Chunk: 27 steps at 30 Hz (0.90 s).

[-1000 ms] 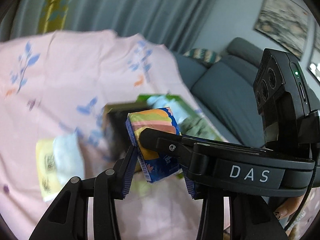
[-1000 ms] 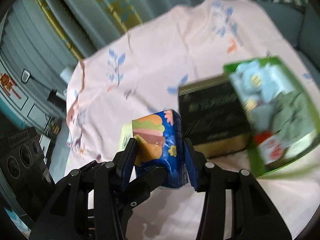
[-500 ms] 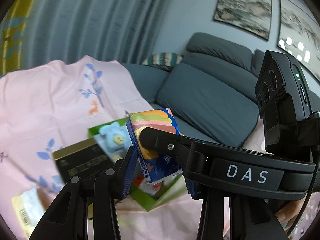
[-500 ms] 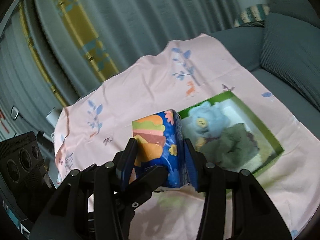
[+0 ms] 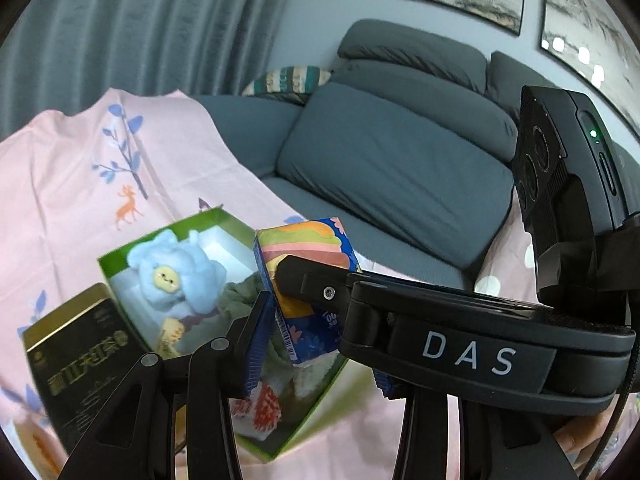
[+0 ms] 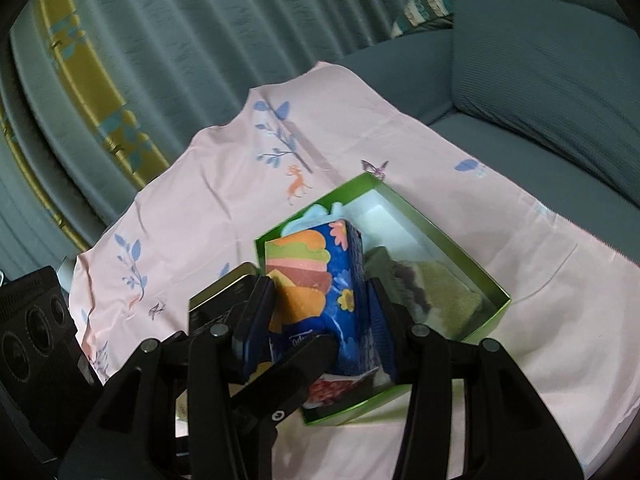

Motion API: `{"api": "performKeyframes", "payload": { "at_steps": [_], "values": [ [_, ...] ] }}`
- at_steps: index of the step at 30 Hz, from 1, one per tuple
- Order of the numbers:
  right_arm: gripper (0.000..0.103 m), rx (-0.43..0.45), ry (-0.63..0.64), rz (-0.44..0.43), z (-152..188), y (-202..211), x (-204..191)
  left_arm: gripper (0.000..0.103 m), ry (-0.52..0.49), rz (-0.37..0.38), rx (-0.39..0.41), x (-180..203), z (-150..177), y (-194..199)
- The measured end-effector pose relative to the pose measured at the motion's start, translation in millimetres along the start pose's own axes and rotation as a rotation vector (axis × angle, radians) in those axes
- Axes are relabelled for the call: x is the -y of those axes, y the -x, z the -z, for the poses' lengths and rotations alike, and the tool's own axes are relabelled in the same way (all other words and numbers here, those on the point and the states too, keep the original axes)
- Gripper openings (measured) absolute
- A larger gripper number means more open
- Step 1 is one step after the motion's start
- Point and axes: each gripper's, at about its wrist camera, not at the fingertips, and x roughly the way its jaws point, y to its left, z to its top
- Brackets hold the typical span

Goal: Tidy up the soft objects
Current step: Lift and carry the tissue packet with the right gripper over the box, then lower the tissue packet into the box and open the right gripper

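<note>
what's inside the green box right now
In the green box: a blue plush toy, olive-green soft cloth and a red-and-white item. The held tissue pack covers the rest.

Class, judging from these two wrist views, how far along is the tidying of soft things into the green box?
Done: a blue plush toy and olive cloth already lie in the green box. In hand: both the left gripper and right gripper clamp a colourful tissue pack above the box. Left: lowering it in; the black tin sits outside.
</note>
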Motion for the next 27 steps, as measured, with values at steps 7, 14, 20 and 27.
{"api": "performKeyframes", "payload": {
  "at_steps": [7,14,20,27],
  "values": [
    [0.047,-0.043,-0.078,0.024,2,-22,24,0.044,0.021,0.009,-0.074,-5,6,-32],
    [0.047,-0.098,-0.111,0.057,9,-39,35,0.044,0.033,-0.009,-0.124,-9,15,-47],
    [0.046,-0.107,-0.128,0.064,9,-44,39,0.044,0.046,-0.009,-0.139,-10,15,-52],
    [0.047,-0.12,-0.137,0.088,11,-49,42,0.044,0.085,0.003,-0.172,-15,18,-60]
  ]
}}
